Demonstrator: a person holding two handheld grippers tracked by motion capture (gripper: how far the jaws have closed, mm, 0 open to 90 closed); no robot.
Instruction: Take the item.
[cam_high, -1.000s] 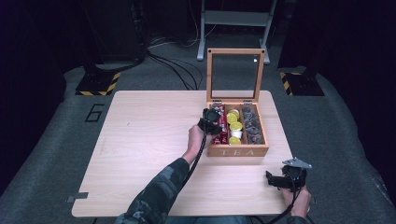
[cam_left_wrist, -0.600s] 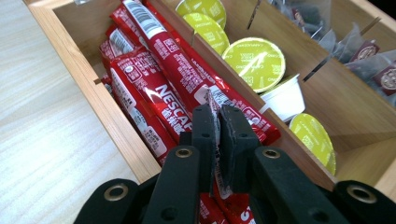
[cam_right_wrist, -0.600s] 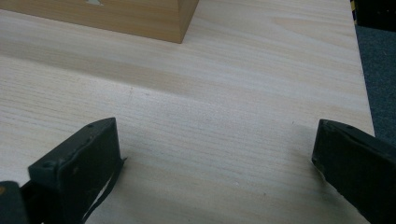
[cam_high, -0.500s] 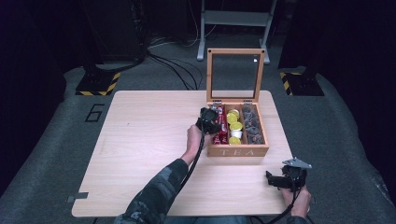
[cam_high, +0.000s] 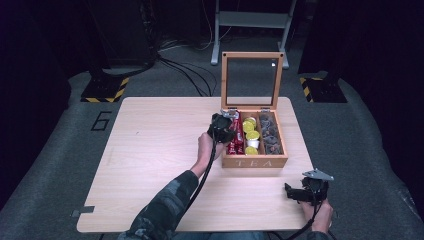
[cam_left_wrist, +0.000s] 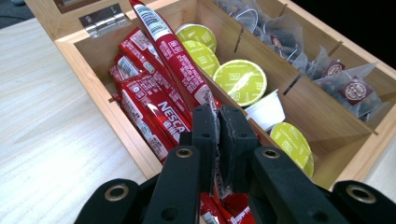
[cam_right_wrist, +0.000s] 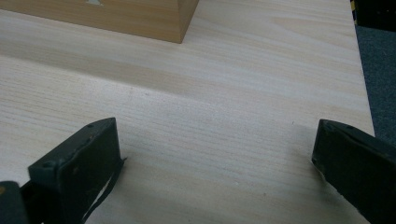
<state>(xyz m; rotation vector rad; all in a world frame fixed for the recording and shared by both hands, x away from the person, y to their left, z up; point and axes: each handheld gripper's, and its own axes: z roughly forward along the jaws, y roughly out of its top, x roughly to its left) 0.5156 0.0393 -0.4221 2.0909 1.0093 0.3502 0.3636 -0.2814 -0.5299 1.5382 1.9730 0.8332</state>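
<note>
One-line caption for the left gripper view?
Left gripper shut on a red stick sachet over the open wooden tea box.

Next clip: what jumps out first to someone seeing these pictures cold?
The open wooden tea box at the table's far right, lid upright. The left gripper, jaws shut on a red coffee stick, is at its left compartment, beside green-lidded capsules. The right gripper rests wide open on the table.

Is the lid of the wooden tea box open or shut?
Open. The glass-paned lid stands upright behind the wooden tea box, so the red sachets inside are exposed.
</note>
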